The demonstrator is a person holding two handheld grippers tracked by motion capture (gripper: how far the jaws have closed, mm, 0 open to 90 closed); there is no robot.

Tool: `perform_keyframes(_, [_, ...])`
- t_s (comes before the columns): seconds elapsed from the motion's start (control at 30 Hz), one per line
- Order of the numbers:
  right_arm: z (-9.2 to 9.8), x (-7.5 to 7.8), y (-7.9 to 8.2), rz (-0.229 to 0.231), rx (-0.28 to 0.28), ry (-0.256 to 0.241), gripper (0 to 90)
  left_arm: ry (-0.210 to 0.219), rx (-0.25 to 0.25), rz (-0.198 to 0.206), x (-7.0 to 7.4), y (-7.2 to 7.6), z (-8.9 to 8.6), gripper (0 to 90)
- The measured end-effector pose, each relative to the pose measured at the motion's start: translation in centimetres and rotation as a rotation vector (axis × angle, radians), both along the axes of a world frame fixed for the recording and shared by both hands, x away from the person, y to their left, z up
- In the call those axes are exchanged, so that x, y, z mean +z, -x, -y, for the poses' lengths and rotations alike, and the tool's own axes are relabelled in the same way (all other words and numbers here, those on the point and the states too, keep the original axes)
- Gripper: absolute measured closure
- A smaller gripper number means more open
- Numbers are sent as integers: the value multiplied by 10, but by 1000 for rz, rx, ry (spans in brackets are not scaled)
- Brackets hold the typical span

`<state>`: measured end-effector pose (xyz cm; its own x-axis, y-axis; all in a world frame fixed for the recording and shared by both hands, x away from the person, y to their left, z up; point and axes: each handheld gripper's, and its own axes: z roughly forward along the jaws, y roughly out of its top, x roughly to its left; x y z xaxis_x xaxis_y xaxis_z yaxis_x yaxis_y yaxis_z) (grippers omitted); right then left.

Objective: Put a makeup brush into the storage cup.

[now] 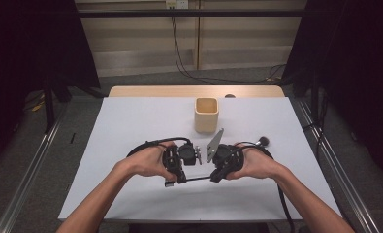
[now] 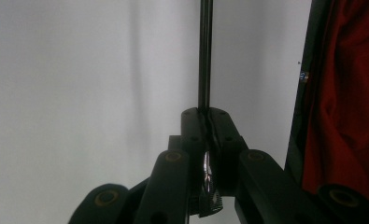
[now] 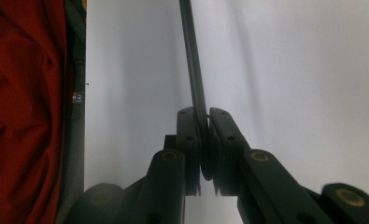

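Note:
A thin dark metal rod (image 1: pixel 196 179) spans the short gap between my two grippers, low over the white table (image 1: pixel 131 121) near its front. My left gripper (image 1: pixel 177 179) is shut on one end and my right gripper (image 1: pixel 214 177) is shut on the other. In the left gripper view the rod (image 2: pixel 204 56) runs straight up from the closed gripper (image 2: pixel 205 114), with a shiny ribbed end behind the jaws. In the right gripper view the rod (image 3: pixel 191 56) looks flat, with a rounded end pinched in the closed gripper (image 3: pixel 204 114).
A square wooden cup (image 1: pixel 206 114) stands upright behind the grippers, toward the table's far middle. A red cloth (image 2: pixel 341 93) hangs beyond the table's edge, also red cloth (image 3: pixel 23 93) in the right gripper view. Black cables trail around both hands.

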<state>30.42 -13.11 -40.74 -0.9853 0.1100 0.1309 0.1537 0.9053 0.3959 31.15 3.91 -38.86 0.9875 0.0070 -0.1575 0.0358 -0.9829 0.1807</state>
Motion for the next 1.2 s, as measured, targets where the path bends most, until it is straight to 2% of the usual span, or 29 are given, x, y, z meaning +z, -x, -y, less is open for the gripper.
perform_keyframes(0.1, [1,0,0,-3,1,-7,849,6,-6,9,1,0,-1,857])
perform_keyframes(0.2, [3,-1,-1,-28,6,-34,858,12,-11,21,2,-1,-2,851])
perform_keyframes(0.37, [5,-2,-1,-30,8,-46,861,26,-8,24,3,-1,-4,840])
perform_keyframes(0.5, [6,-1,0,-37,1,-46,862,54,7,12,1,-1,-5,789])
perform_keyframes(0.6, [7,-1,0,-41,6,-53,862,64,-1,19,0,-2,-6,765])
perform_keyframes(0.7, [8,-1,0,-51,5,-57,862,108,28,26,-1,-2,-9,703])
perform_keyframes(0.73, [8,-1,0,-47,5,-60,861,110,19,35,0,-3,-9,682])
perform_keyframes(0.77, [8,-2,0,-50,2,-61,862,130,38,38,0,-2,-11,653])
perform_keyframes(0.87, [9,-3,0,-50,-4,-67,861,158,60,27,-1,-3,-14,621])
perform_keyframes(0.9, [10,-2,0,-46,-9,-64,861,158,55,38,-1,-4,-16,594])
perform_keyframes(0.97, [11,-3,0,-48,-16,-67,861,166,73,55,-2,-4,-18,489])
perform_keyframes(1.0, [12,-3,-1,-51,-15,-67,861,179,85,65,-3,-4,-20,482])
perform_keyframes(1.07, [12,-4,0,-47,-17,-66,861,192,110,75,-4,-5,-23,381])
perform_keyframes(1.2, [13,-4,0,-46,-23,-68,861,216,152,95,-6,-8,-29,272])
